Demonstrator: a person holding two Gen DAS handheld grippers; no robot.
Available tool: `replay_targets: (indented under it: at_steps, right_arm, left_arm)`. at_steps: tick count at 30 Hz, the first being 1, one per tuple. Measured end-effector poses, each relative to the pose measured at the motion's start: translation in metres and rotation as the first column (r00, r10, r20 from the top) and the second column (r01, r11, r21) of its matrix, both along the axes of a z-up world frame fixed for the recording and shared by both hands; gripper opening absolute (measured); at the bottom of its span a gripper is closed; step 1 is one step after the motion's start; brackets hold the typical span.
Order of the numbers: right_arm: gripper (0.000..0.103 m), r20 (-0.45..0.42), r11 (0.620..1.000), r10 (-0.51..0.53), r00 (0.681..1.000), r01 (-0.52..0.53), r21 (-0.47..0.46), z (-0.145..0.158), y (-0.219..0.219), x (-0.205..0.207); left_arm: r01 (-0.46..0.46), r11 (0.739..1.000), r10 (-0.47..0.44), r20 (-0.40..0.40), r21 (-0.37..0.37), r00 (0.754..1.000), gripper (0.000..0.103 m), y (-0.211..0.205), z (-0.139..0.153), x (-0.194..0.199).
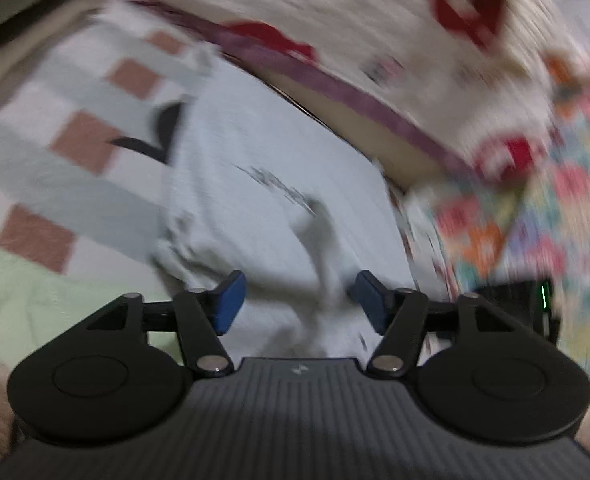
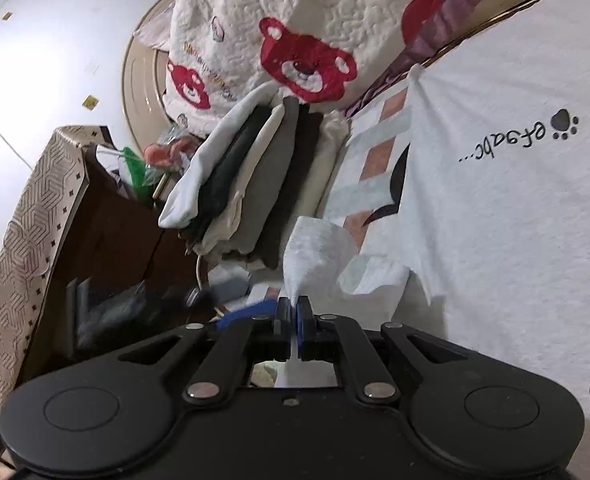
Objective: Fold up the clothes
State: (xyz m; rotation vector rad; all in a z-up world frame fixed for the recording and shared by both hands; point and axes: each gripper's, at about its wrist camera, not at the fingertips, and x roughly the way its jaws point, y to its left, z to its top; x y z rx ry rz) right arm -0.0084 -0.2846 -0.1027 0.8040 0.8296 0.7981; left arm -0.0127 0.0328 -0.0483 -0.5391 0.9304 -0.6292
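Note:
A white T-shirt (image 2: pixel 507 216) with a black paw print and lettering lies spread on the patchwork bedspread (image 2: pixel 379 156). In the right wrist view my right gripper (image 2: pixel 293 322) is shut on a lifted fold of the shirt's sleeve (image 2: pixel 315 252), which rises from between the blue pads. The left wrist view is blurred by motion. There the same white T-shirt (image 1: pixel 263 200) lies under my left gripper (image 1: pixel 299 300), whose blue pads stand wide apart above a raised crease, holding nothing.
A stack of folded clothes (image 2: pixel 255 184) stands beside the shirt. A white quilt with red bears (image 2: pixel 295 40) rises behind it. A dark wooden cabinet (image 2: pixel 107 232) with clutter sits at the left. A colourful floral cloth (image 1: pixel 535 220) lies at the right of the left view.

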Motion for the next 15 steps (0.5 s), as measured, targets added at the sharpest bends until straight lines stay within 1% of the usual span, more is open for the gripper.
replay_targets:
  at_steps: [2, 3, 5, 7, 8, 9, 10, 11, 12, 13, 15]
  right_arm:
    - [0.005, -0.002, 1.0, 0.007, 1.0, -0.007, 0.02, 0.002, 0.001, 0.001]
    - [0.005, -0.003, 0.999, 0.015, 1.0, -0.014, 0.034, 0.003, 0.002, 0.001]
    - [0.005, -0.005, 0.998, 0.03, 1.0, -0.03, 0.06, 0.006, 0.003, 0.002]
    - [0.005, -0.007, 0.995, 0.045, 0.999, -0.045, 0.087, 0.008, 0.005, 0.004]
    - [0.005, -0.007, 0.993, 0.059, 0.998, -0.058, 0.105, 0.01, 0.008, 0.005]
    - [0.005, -0.003, 0.989, 0.078, 0.997, -0.077, 0.127, 0.012, 0.011, 0.006]
    - [0.005, 0.007, 0.987, 0.087, 0.996, -0.087, 0.138, 0.015, 0.012, 0.007]
    - [0.005, 0.021, 0.986, 0.088, 0.996, -0.09, 0.139, 0.018, 0.011, 0.007]
    - [0.009, 0.032, 0.99, 0.077, 0.997, -0.08, 0.118, 0.02, 0.008, 0.007]
    - [0.009, 0.04, 0.995, 0.056, 0.998, -0.059, 0.077, 0.02, 0.003, 0.007]
    - [0.01, 0.059, 1.0, 0.016, 0.998, -0.015, -0.006, 0.022, -0.007, 0.005]
  left_arm:
    - [0.073, 0.997, -0.073, 0.022, 0.007, 0.997, 0.075, -0.017, 0.001, -0.006]
    - [0.098, 0.995, -0.098, 0.025, 0.025, 0.995, 0.078, -0.026, 0.0, -0.008]
    - [0.1, 0.992, -0.102, 0.025, 0.082, 0.994, 0.078, -0.038, -0.002, -0.008]
    - [0.022, 0.986, -0.03, 0.046, 0.164, 0.998, 0.078, -0.045, -0.008, -0.006]
    - [-0.018, 0.979, 0.006, 0.059, 0.203, 0.998, 0.063, -0.048, -0.011, -0.006]
    - [-0.057, 0.969, 0.044, 0.062, 0.24, 0.997, 0.019, -0.043, -0.012, -0.006]
    - [-0.096, 0.956, 0.081, 0.067, 0.277, 0.994, 0.002, -0.039, -0.012, -0.007]
    - [-0.135, 0.94, 0.118, 0.073, 0.313, 0.99, 0.002, -0.034, -0.012, -0.008]
    - [-0.202, 0.923, 0.179, 0.1, 0.328, 0.979, 0.002, -0.021, -0.005, -0.015]
    - [-0.268, 0.901, 0.238, 0.128, 0.34, 0.963, 0.002, -0.009, 0.001, -0.023]
    - [-0.371, 0.847, 0.328, 0.176, 0.379, 0.928, 0.002, 0.011, 0.012, -0.037]
